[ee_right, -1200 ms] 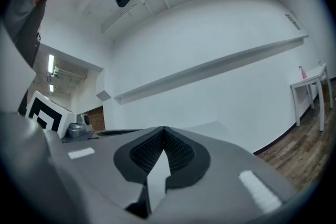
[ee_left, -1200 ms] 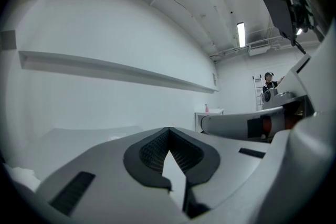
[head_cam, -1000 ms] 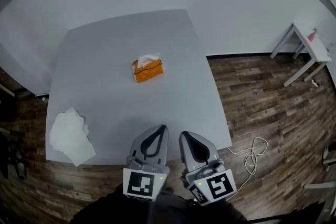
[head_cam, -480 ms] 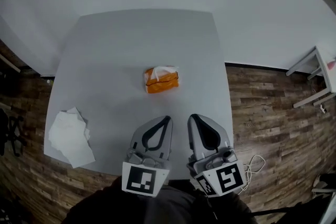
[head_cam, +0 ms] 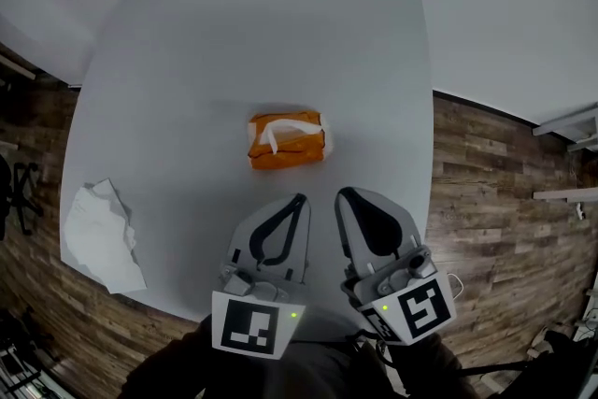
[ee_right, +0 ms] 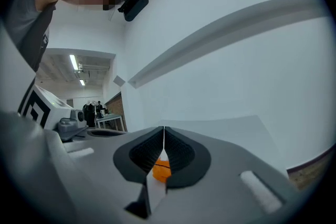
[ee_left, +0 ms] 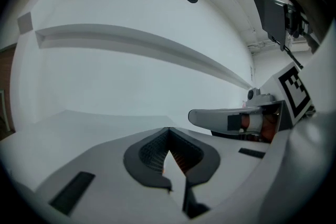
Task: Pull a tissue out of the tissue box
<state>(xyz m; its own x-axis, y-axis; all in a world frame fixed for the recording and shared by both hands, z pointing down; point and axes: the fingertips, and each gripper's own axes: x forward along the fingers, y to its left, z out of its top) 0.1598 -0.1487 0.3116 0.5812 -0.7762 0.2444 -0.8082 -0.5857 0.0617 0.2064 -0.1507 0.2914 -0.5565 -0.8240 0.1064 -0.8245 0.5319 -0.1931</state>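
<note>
Tissue box, orange soft pack (head_cam: 286, 148), centre of grey table (head_cam: 187, 61). Likely light, squashy; pinch flimsy white tissue (head_cam: 277, 134) on top. Left gripper (head_cam: 297, 200) jaws pressed together, empty; right gripper (head_cam: 345, 195) jaws barely opening, empty.

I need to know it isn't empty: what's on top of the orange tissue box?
A white tissue pokes out of the top of the box and lies across it. The box's walls hide whatever is left inside.
</note>
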